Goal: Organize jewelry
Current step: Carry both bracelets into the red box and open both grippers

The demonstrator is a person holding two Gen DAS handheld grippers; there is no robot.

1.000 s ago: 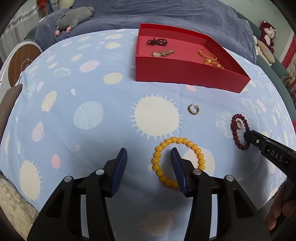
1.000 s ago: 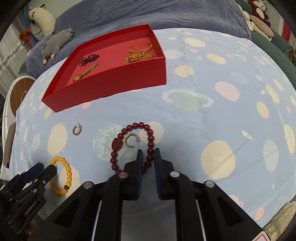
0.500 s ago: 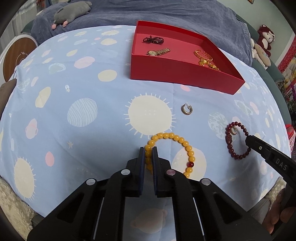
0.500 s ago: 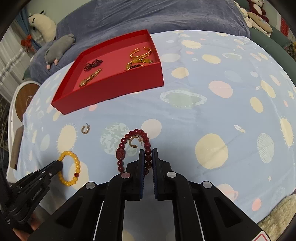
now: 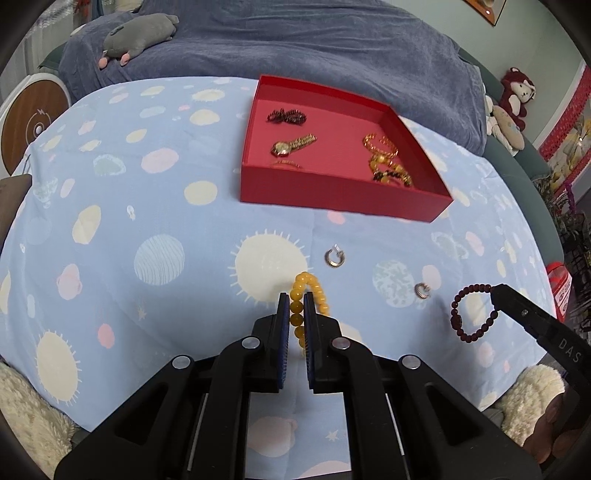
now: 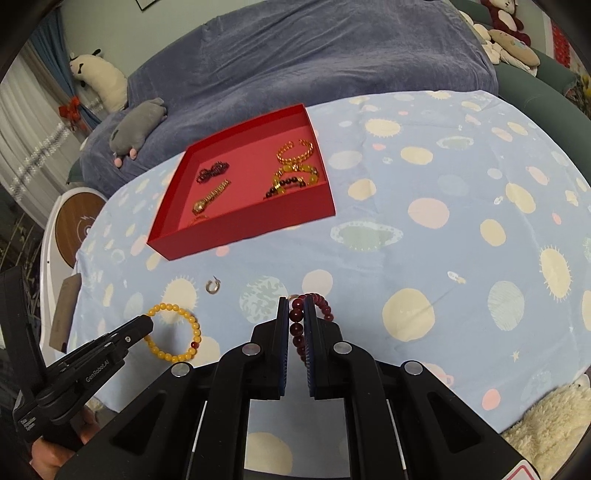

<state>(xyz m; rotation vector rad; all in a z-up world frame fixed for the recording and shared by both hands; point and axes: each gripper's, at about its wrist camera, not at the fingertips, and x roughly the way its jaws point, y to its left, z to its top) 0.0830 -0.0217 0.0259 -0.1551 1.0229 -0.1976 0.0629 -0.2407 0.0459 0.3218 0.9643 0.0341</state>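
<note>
My left gripper (image 5: 296, 306) is shut on a yellow bead bracelet (image 5: 309, 291) and holds it above the cloth; the bracelet also shows in the right wrist view (image 6: 177, 334). My right gripper (image 6: 296, 308) is shut on a dark red bead bracelet (image 6: 314, 306), lifted off the cloth; it hangs from the right gripper's tip in the left wrist view (image 5: 469, 314). The red tray (image 5: 332, 192) stands ahead with a watch (image 5: 291, 144), a dark hair bow (image 5: 286, 116) and gold bracelets (image 5: 384, 155) inside. Two small hoop earrings (image 5: 334, 256) (image 5: 421, 290) lie on the cloth.
The table carries a light blue cloth with planet prints (image 5: 159, 258). A blue-covered sofa (image 5: 314, 40) with a grey plush toy (image 5: 140, 35) is behind. A round wooden-topped stand (image 5: 35, 122) is at the left. A fluffy cream rug (image 6: 546, 424) lies beyond the near edge.
Both grippers have risen with their bracelets off the cloth. The earring that lay inside the red bracelet now lies alone on the cloth.
</note>
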